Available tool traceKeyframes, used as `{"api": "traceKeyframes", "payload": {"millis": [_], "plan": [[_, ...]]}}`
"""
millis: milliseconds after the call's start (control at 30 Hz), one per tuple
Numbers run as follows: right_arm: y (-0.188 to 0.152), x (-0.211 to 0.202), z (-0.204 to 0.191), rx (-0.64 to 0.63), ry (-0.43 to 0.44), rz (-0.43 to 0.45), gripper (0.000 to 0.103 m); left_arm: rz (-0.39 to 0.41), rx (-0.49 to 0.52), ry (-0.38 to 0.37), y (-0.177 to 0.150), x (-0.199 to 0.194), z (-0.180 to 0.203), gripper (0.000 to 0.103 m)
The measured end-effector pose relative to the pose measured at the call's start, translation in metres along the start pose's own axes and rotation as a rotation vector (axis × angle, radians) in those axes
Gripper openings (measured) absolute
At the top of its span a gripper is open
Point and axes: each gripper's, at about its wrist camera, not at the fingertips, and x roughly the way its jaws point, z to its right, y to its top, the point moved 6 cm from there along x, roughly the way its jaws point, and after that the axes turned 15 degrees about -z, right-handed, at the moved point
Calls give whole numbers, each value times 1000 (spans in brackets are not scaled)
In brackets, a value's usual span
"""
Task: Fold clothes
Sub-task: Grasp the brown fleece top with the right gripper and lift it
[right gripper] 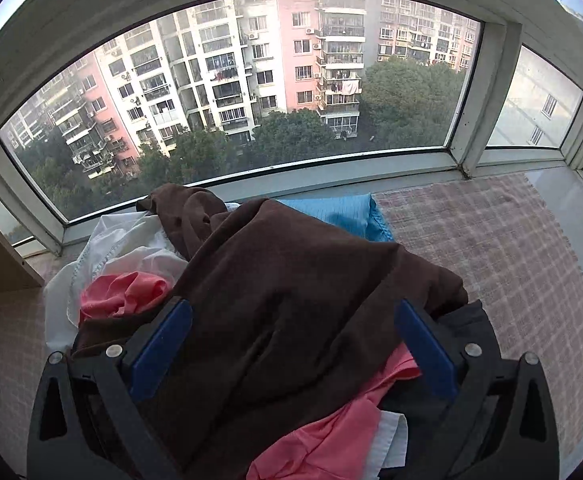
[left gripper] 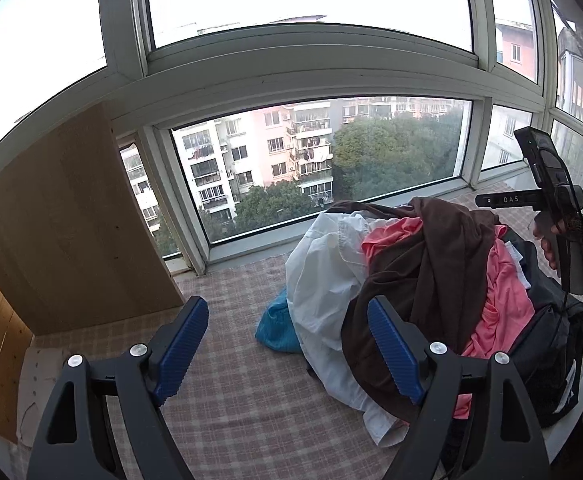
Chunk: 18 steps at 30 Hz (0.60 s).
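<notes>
A heap of clothes lies on the checked mat (left gripper: 227, 400) by the window. A brown garment (left gripper: 431, 264) is draped over the top, with a white one (left gripper: 323, 280) to its left, a pink one (left gripper: 503, 292) under it and a blue one (left gripper: 275, 328) at the heap's foot. My left gripper (left gripper: 287, 312) is open, low over the mat just left of the heap, with nothing between its pads. My right gripper (right gripper: 293, 308) is open right over the brown garment (right gripper: 291, 272), its pads apart from the cloth. Pink cloth (right gripper: 123, 292) and a blue garment (right gripper: 339, 212) show around it.
A wooden cabinet side (left gripper: 63, 220) stands at the left end of the window seat. The window frame (left gripper: 331, 76) runs close behind the heap. A dark garment (left gripper: 547, 344) lies at the heap's right. A hand (left gripper: 547, 244) shows at the right edge. Bare mat (right gripper: 511, 260) stretches to the right.
</notes>
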Motion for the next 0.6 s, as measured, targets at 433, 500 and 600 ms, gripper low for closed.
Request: {"api": "traceKeyframes", "payload": {"millis": [433, 500, 600], "plan": [[3, 59, -6, -17, 94, -39, 29, -126, -63, 71, -5, 75, -32, 81], [3, 45, -5, -15, 122, -33, 24, -145, -68, 76, -9, 82, -35, 81], [5, 19, 6, 71, 226, -35, 21, -168, -70, 74, -17, 87, -38, 81]]}}
